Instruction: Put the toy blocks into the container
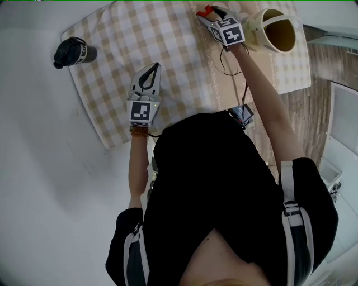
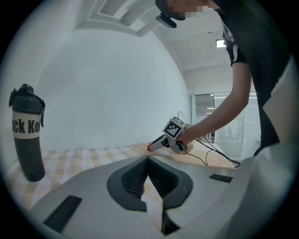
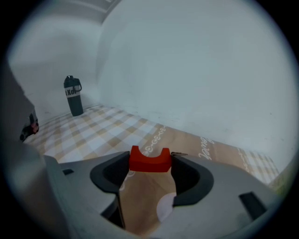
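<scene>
A red arch-shaped toy block (image 3: 149, 160) sits between the fingertips of my right gripper (image 3: 149, 167), and both pads touch its sides. In the head view that gripper (image 1: 207, 13) is at the far edge of the table with the red block (image 1: 208, 9) at its tip. It is just left of the cream container (image 1: 278, 31), whose opening faces the camera. My left gripper (image 1: 150, 74) hovers over the checked cloth (image 1: 117, 39) nearer the person, shut with nothing in it (image 2: 148, 161). The left gripper view shows the right gripper (image 2: 157, 144) low over the table.
A dark bottle (image 1: 74, 53) stands at the cloth's left corner, also seen in the left gripper view (image 2: 27, 133) and the right gripper view (image 3: 72, 95). A brown mat with script (image 3: 201, 147) lies under the right gripper. A white wall runs along the table's far side.
</scene>
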A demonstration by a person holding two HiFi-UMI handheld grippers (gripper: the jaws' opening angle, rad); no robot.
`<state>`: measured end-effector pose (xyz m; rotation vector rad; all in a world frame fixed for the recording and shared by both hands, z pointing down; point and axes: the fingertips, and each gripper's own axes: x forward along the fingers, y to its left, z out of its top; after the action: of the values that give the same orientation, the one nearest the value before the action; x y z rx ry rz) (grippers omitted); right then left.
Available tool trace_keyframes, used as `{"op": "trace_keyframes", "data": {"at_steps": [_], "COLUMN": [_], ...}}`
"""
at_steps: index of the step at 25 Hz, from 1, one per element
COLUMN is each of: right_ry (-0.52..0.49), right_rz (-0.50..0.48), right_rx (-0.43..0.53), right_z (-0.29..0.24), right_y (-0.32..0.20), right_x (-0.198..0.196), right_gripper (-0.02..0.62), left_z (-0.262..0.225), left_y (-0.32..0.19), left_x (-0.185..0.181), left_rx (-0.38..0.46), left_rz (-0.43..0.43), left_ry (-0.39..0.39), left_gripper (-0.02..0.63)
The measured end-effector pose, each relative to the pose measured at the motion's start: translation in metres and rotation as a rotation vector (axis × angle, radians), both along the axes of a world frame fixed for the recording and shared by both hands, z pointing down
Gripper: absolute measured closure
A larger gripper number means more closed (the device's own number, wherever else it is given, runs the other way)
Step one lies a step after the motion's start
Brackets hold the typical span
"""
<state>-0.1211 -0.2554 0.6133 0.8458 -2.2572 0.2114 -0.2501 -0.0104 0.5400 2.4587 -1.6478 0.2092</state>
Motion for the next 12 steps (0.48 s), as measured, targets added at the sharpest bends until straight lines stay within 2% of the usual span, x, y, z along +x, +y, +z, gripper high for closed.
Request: {"op": "trace_keyframes", "data": {"at_steps": [6,12], "right_ry": [-0.039,-0.142], "right_rz": [-0.163,-0.157], "right_rx": [0.061,0.110], "right_z": [-0.037,-0.086], "right_y": [0.050,0.085], "right_x": [0.014,0.061], "right_gripper": [0.308,0.308], "left_z": [-0.002,-0.009], "left_y": [-0.006,-0.018], "left_x": [0.034,0.086], "left_rx": [-0.009,-0.003], "left_rz": [0.076,0.168], "left_ry": [0.000,-0.024], "left_gripper": [0.609,0.609]}}
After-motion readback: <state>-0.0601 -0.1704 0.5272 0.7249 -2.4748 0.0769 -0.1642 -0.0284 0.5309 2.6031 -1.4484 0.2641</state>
